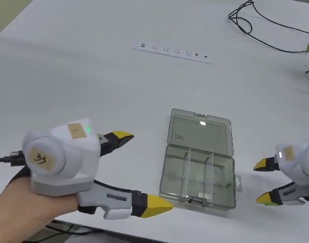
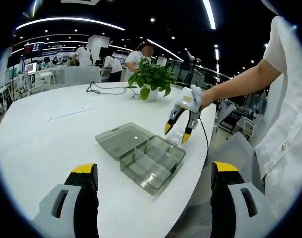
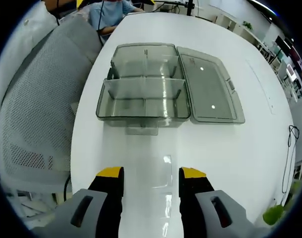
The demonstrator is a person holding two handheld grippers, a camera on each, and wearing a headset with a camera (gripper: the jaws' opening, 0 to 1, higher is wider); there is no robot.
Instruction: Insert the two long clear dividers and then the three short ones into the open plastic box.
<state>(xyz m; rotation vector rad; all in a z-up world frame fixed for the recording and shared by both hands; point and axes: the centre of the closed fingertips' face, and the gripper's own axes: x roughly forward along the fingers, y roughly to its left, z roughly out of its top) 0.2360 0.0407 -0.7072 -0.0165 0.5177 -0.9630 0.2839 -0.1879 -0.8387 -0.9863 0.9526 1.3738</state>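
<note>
While box lies open on table with clear dividers inside | left gripper wide open, empty, left of it | right gripper open, empty, right of it

Gripped left gripper in the left hand, jaws spread wide; held right gripper opposite, jaws parted.

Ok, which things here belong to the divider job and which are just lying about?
Job: smoky clear plastic box, lid open; loose clear plastic divider pieces.
Lying about: flat white power strip; looped black cable; green potted plant.
</note>
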